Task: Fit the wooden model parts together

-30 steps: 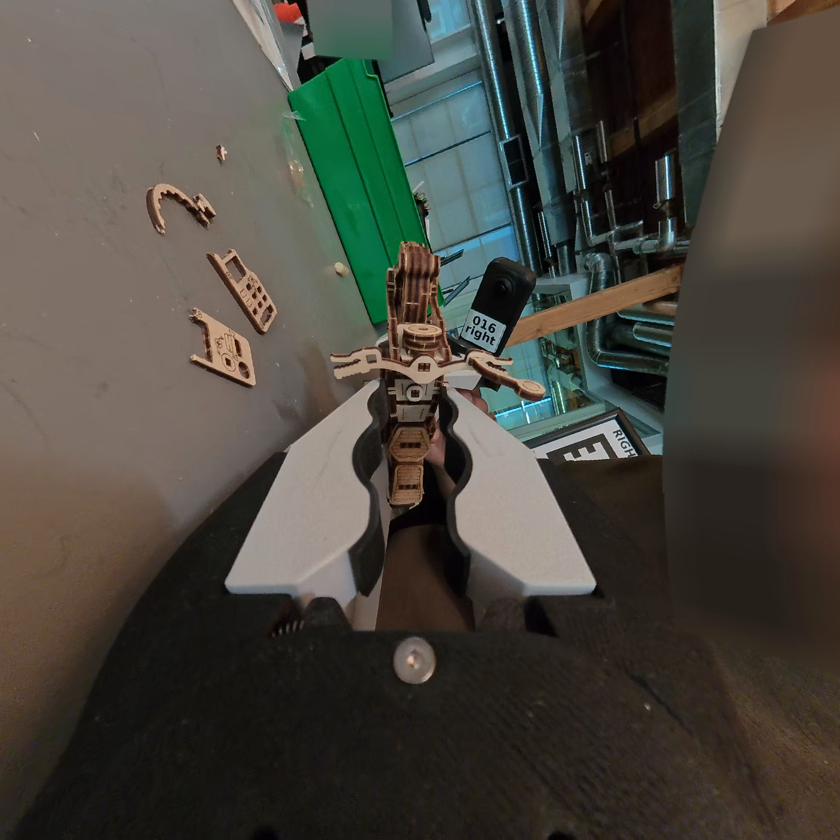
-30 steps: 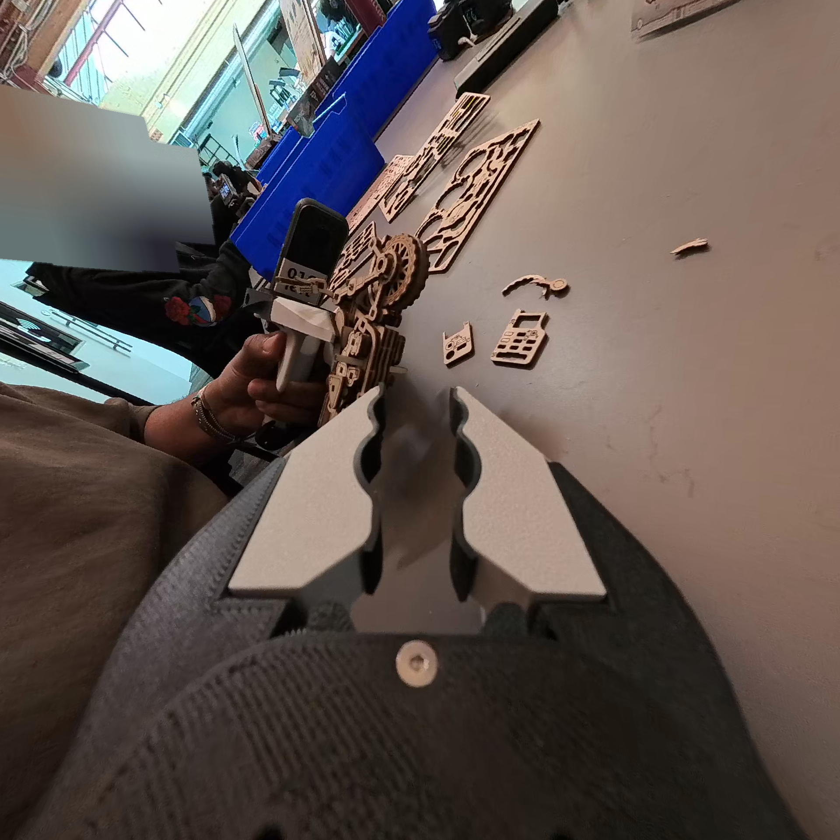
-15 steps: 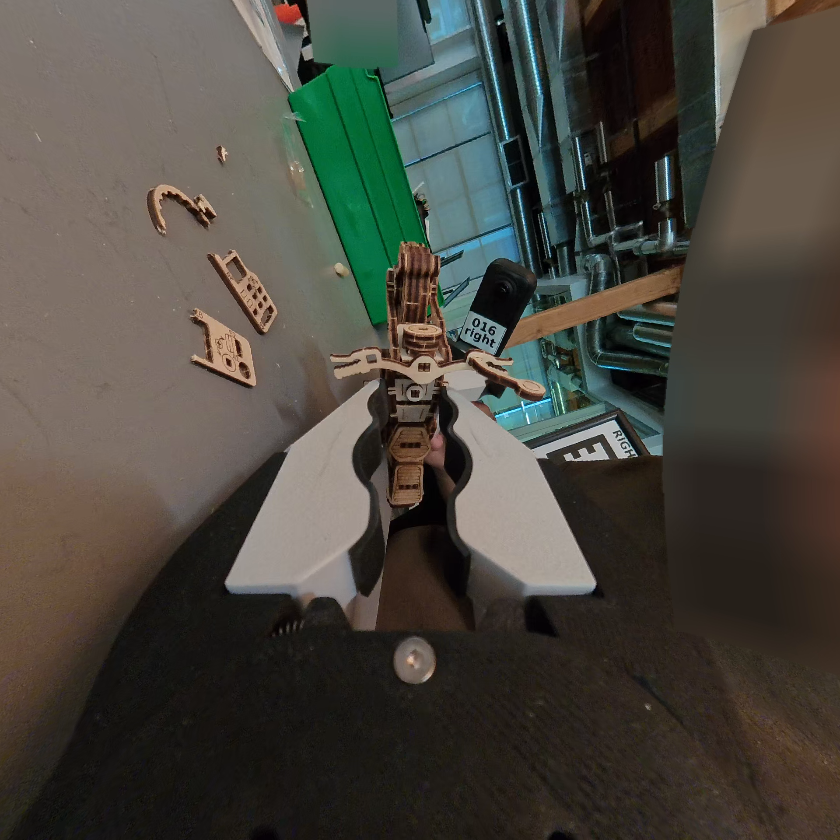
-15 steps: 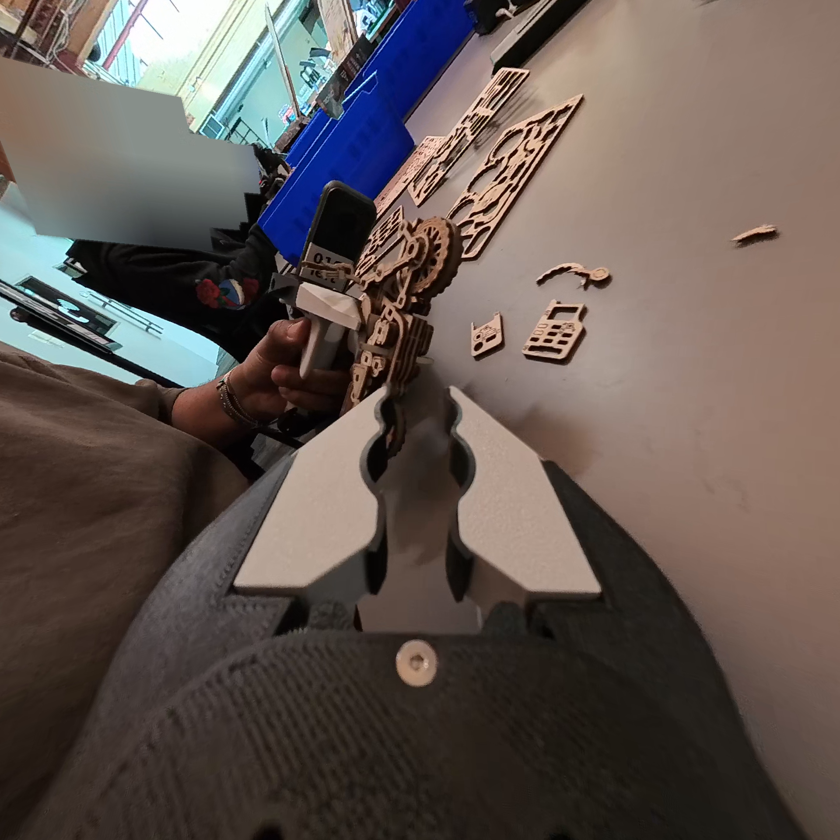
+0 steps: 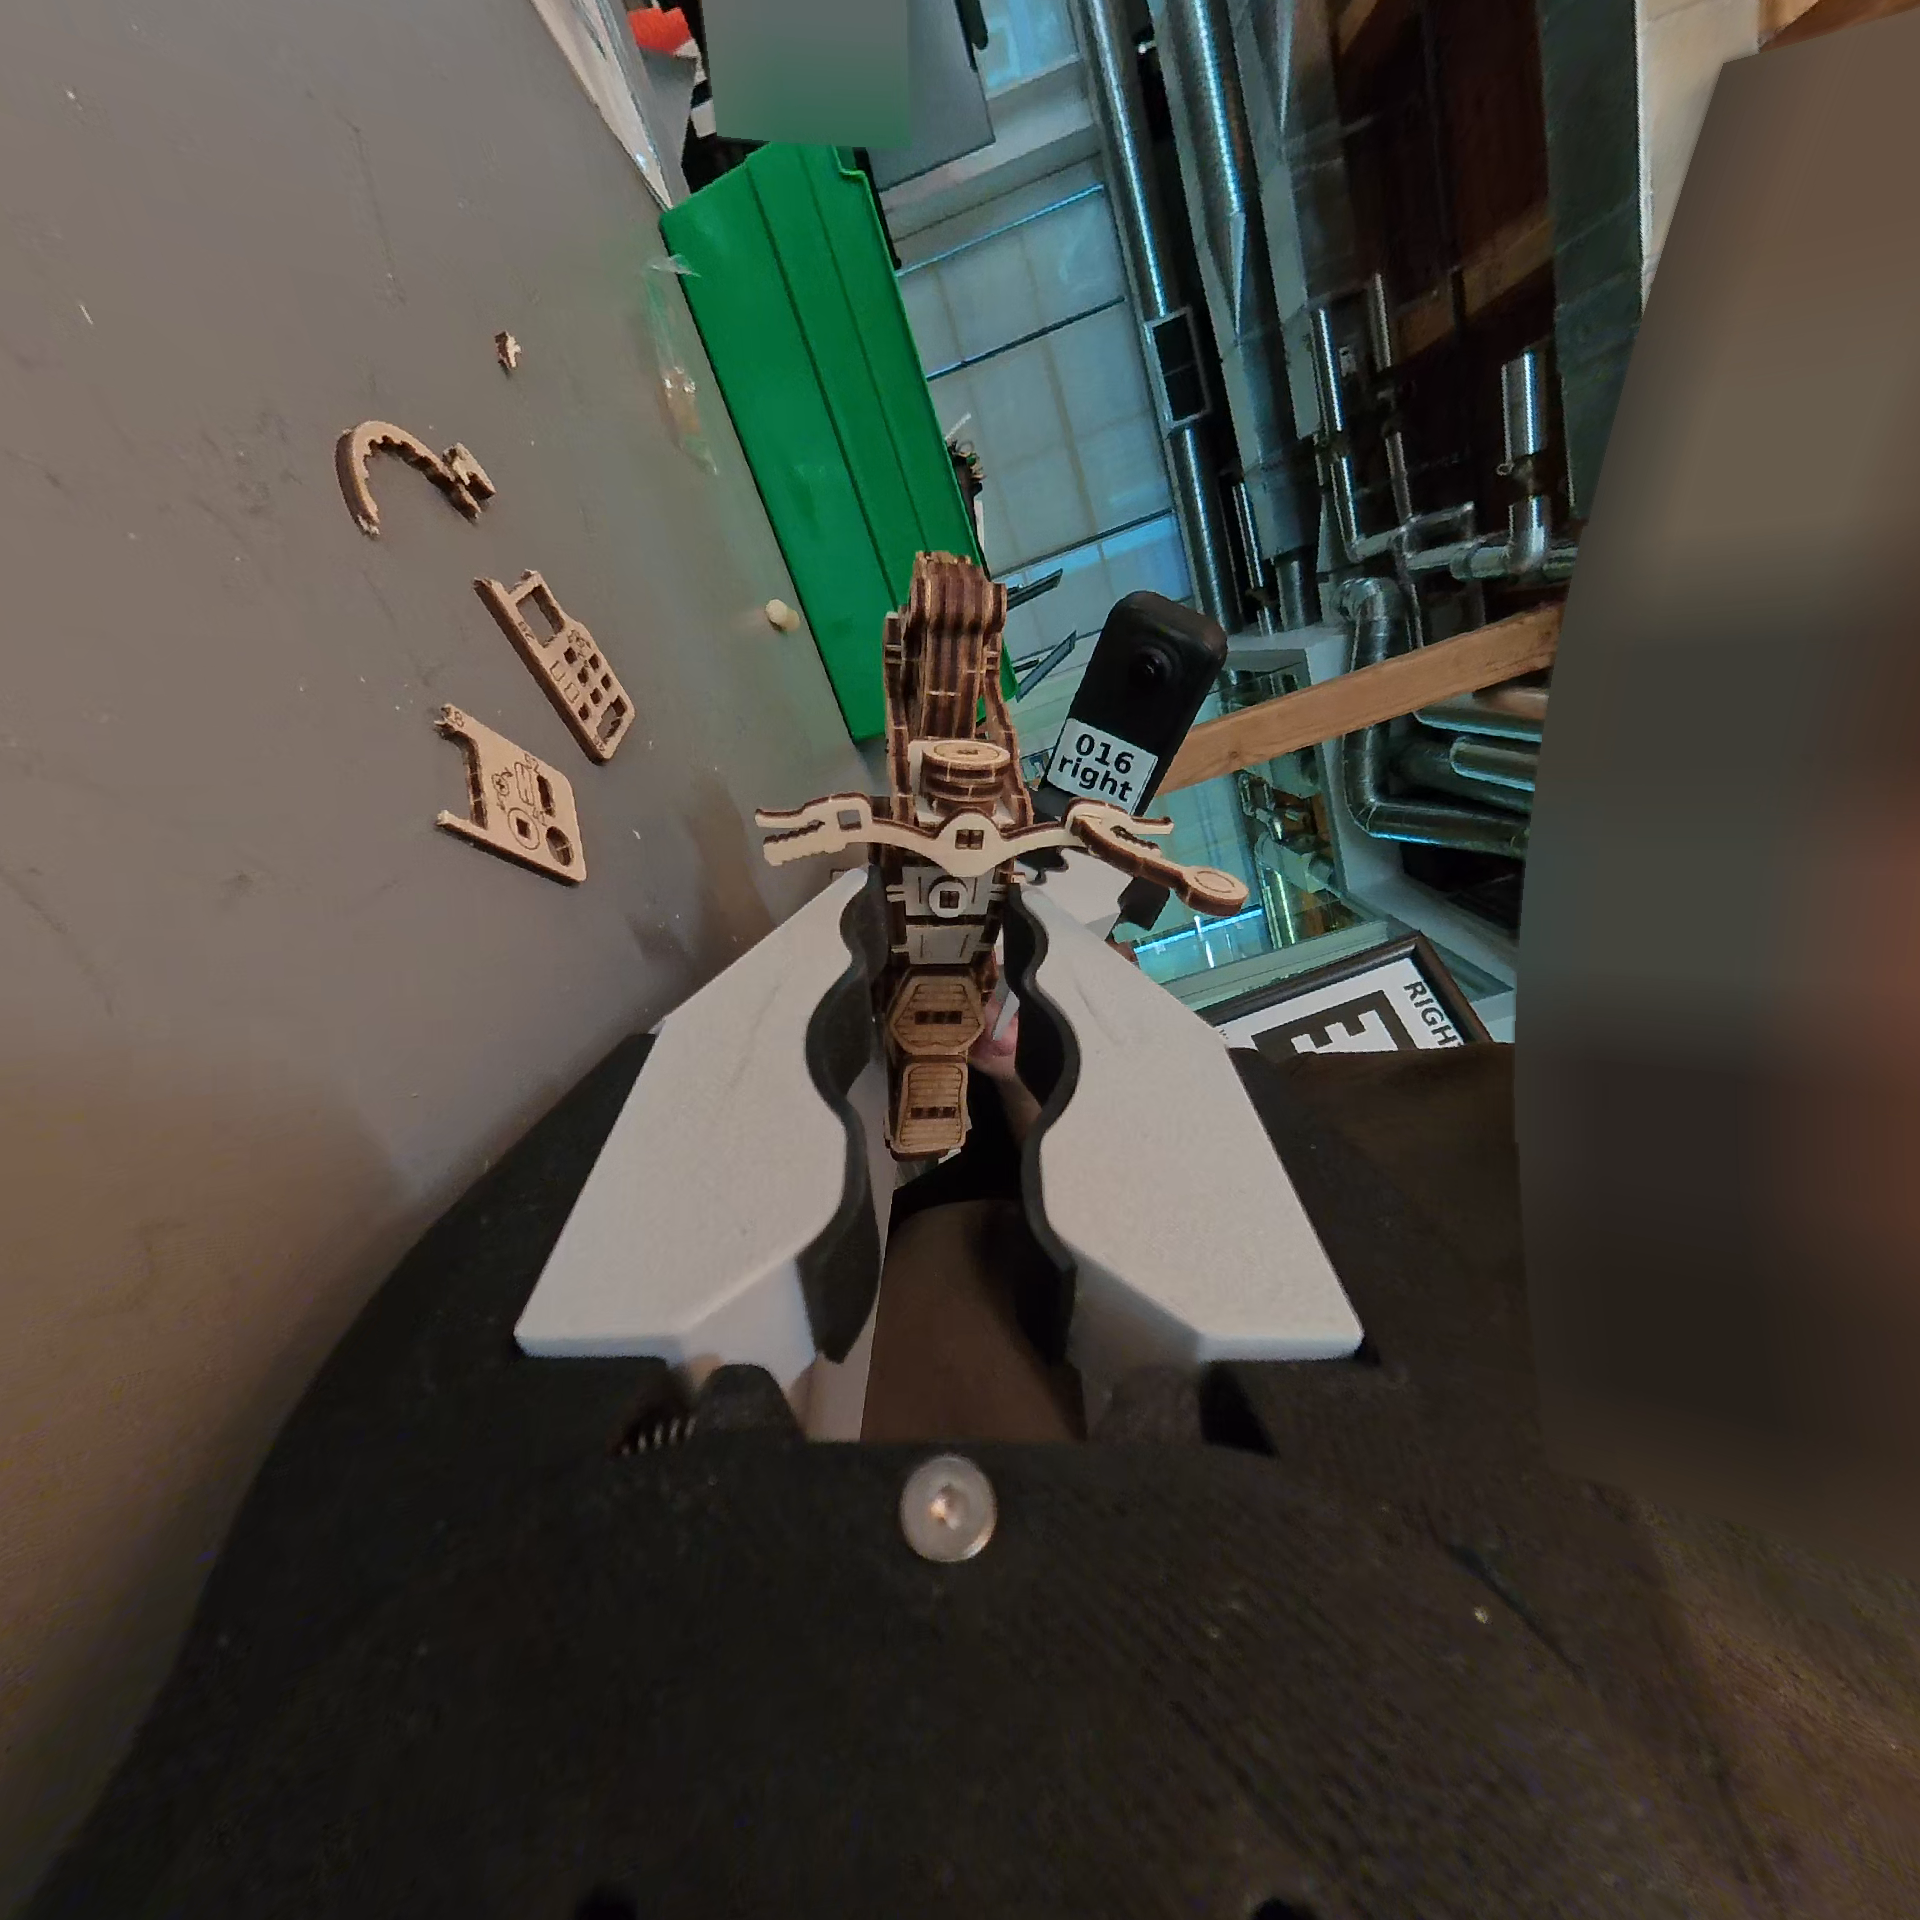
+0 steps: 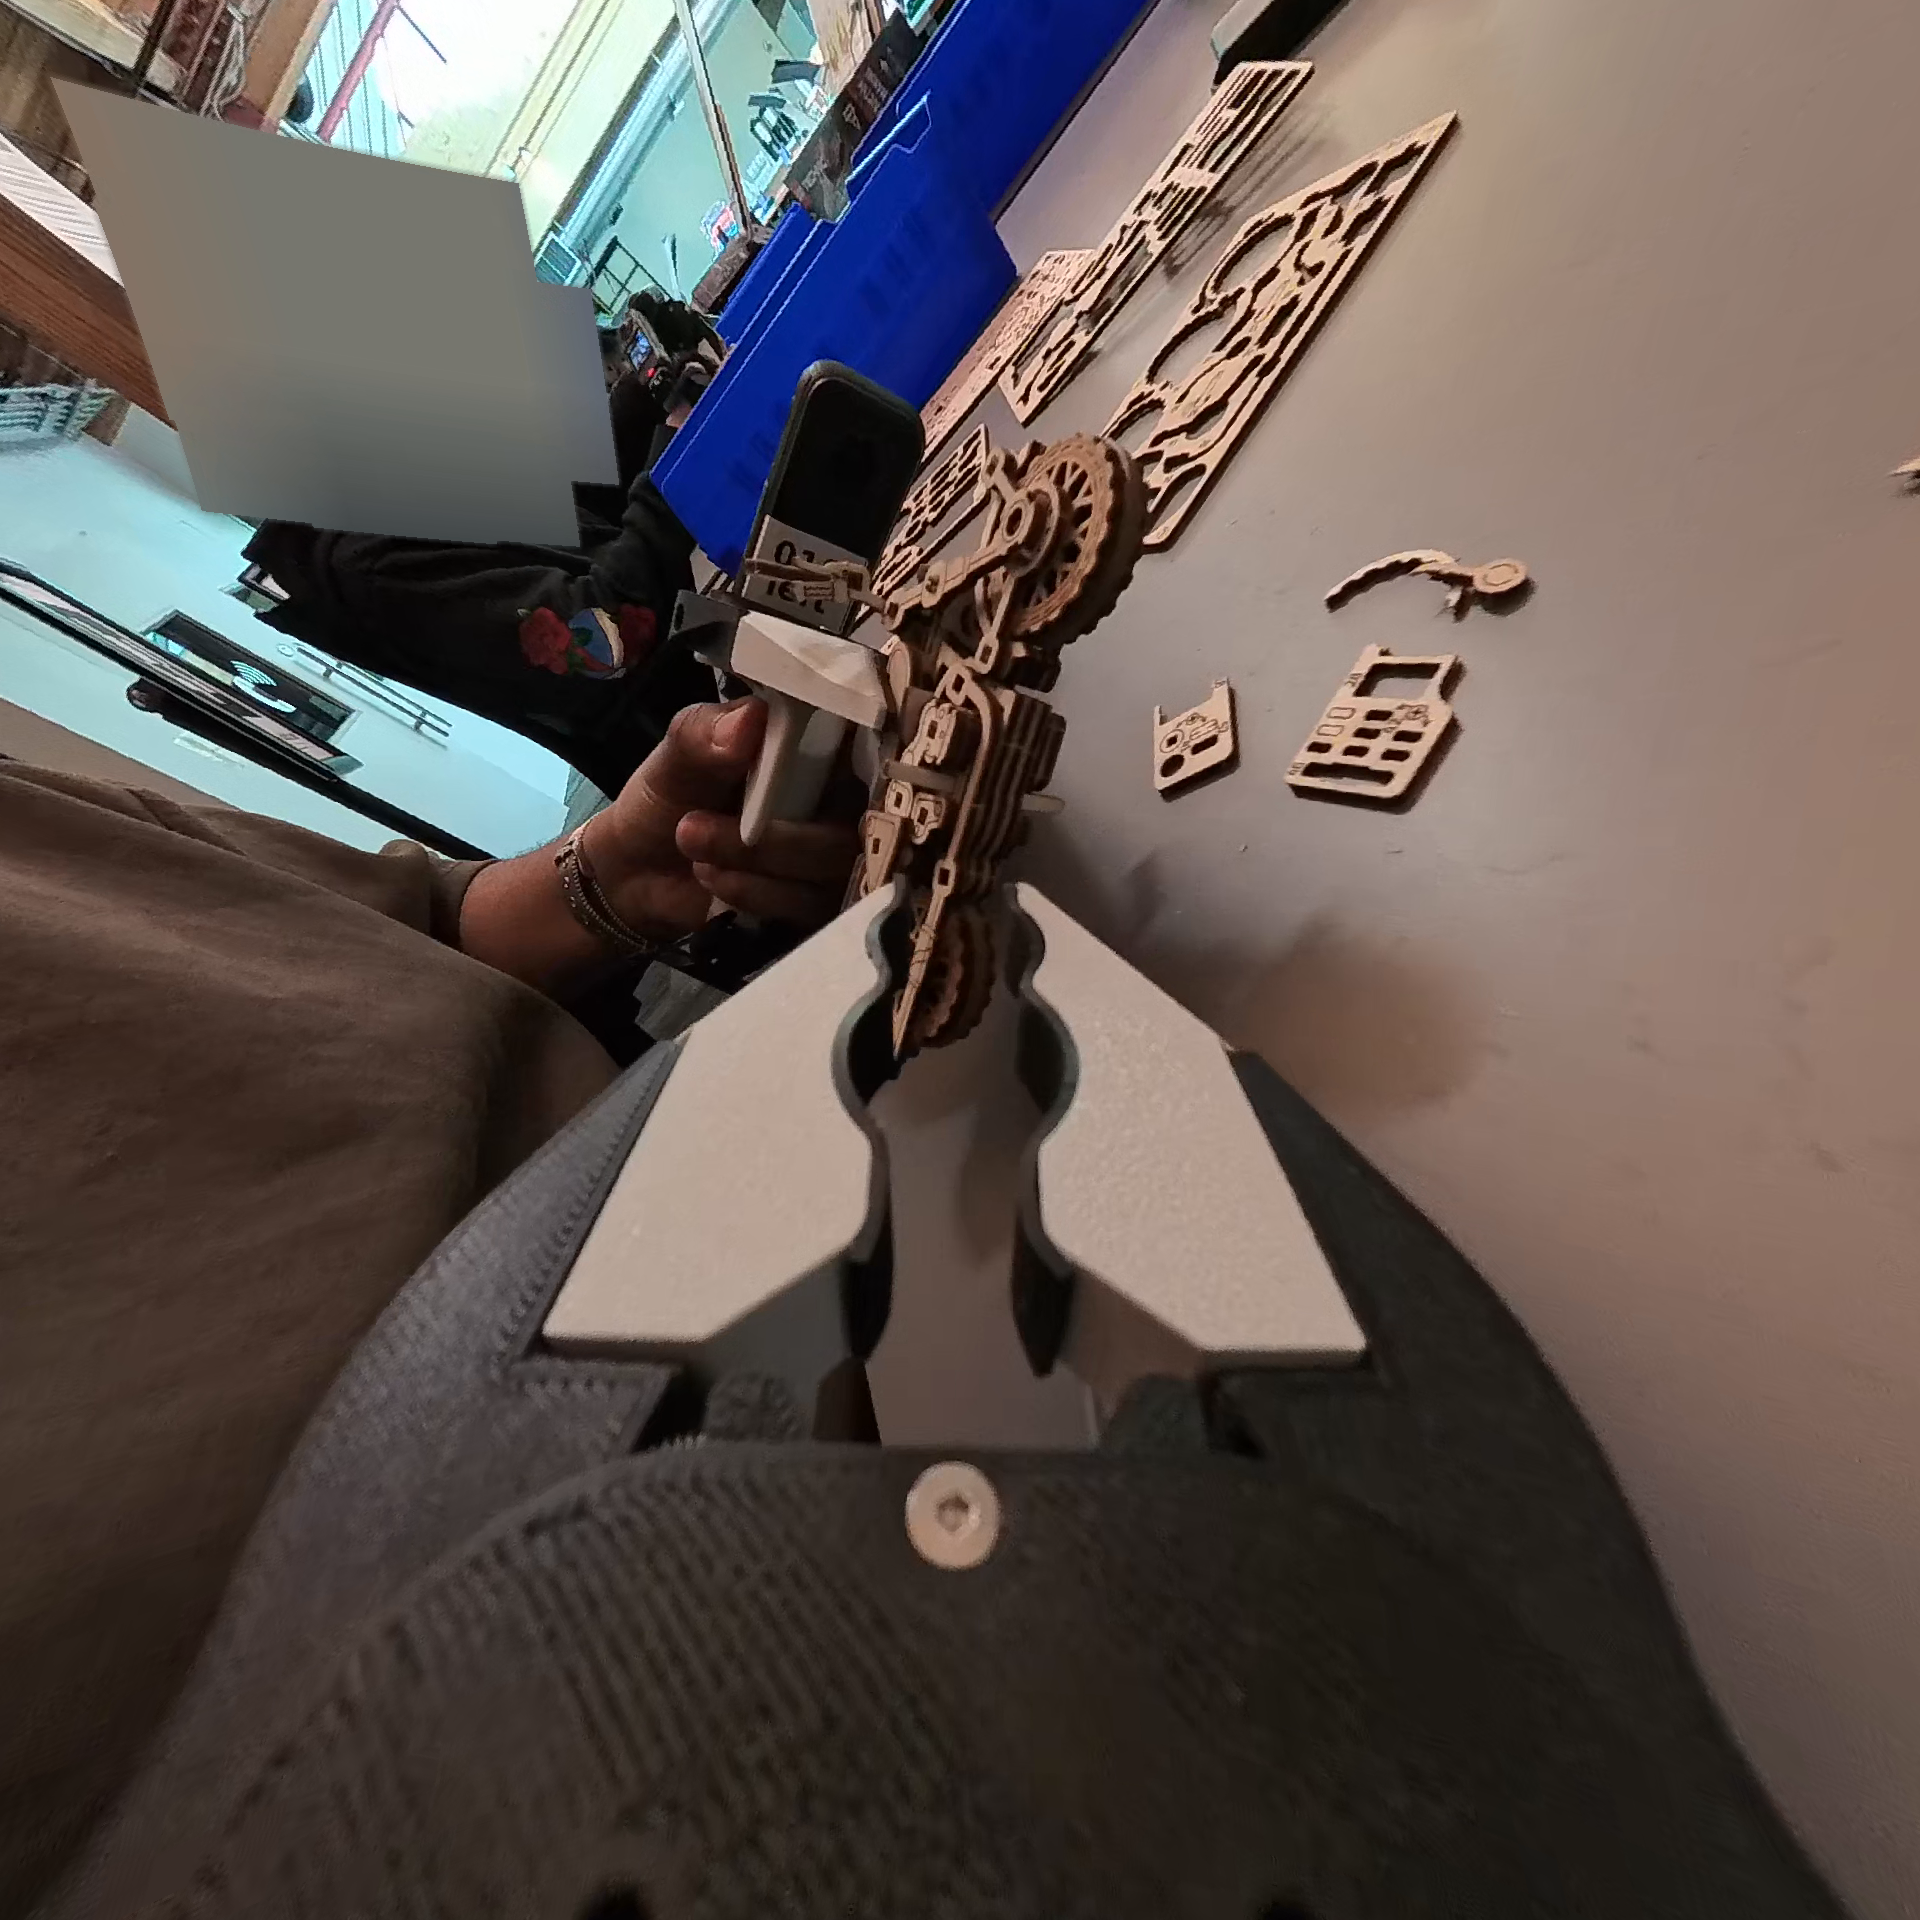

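Left jaws (image 5: pixel 940 914) clamp wooden motorcycle model (image 5: pixel 940 831); right jaws (image 6: pixel 954 914), parted, straddle its wheel.

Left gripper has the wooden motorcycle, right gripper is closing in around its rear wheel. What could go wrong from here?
1. The right gripper is open around the rear of the wooden motorcycle; closing hard could crack thin parts.
2. The handlebar sticks out unsupported and may snap if bumped.
3. Loose flat pieces on the table could be swept aside.

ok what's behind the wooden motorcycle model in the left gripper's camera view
Behind the wooden motorcycle model stands the black camera of the right gripper, partly covered by the handlebar, and a green bin. The right gripper's fingers are hidden.
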A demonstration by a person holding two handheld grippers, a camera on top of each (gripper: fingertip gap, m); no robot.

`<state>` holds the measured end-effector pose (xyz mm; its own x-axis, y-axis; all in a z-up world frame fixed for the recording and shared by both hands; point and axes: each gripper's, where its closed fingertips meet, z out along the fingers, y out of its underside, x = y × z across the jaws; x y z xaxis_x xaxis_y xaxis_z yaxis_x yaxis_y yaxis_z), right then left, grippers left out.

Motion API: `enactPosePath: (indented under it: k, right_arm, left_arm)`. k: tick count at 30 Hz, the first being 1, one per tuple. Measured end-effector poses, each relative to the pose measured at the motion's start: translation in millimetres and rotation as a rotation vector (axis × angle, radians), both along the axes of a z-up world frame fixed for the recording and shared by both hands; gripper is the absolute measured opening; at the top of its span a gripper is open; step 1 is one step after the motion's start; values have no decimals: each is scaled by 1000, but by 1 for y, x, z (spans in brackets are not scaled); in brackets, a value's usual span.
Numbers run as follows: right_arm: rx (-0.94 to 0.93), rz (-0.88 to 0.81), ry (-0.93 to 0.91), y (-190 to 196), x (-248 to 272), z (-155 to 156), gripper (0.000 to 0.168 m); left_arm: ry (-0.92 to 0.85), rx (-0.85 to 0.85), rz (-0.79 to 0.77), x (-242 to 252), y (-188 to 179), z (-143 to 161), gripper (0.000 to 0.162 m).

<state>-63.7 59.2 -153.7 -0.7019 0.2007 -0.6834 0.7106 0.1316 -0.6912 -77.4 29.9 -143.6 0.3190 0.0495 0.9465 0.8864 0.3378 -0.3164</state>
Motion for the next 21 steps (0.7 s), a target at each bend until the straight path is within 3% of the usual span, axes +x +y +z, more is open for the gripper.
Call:
enactPosePath:
  k: [21]
  right_arm:
    - [3,-6,-10,-1,0,-1,11]
  left_arm:
    - [1,-2,0,0,0,0,19]
